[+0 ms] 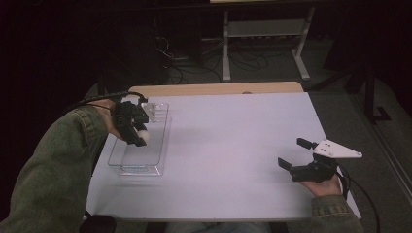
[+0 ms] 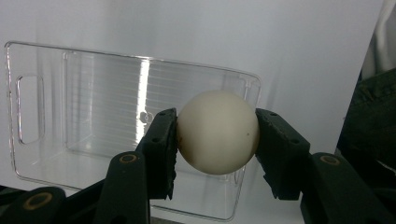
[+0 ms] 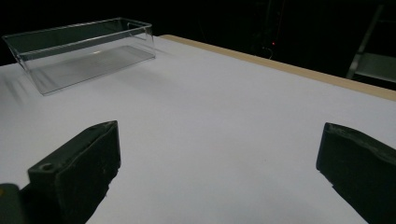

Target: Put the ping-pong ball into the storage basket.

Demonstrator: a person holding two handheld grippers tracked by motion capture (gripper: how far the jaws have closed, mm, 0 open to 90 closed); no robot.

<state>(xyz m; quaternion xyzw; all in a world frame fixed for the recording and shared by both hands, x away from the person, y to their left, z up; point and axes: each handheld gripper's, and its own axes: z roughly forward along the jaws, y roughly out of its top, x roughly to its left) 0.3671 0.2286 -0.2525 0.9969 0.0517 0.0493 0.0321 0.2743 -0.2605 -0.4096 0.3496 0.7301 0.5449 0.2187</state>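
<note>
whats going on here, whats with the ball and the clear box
A person holds a claw in each hand. The left claw is shut on a white ball and holds it above the clear plastic bin at the left of the white table. The right claw is open with nothing between its jaws, low over the table's right side.

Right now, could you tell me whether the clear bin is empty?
Empty: the clear bin shows a bare floor; the left gripper holds the white ball above it.

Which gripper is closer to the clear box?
The left. The left gripper hangs right over the clear box, holding a white ball. The right gripper sits far across the table, open.
</note>
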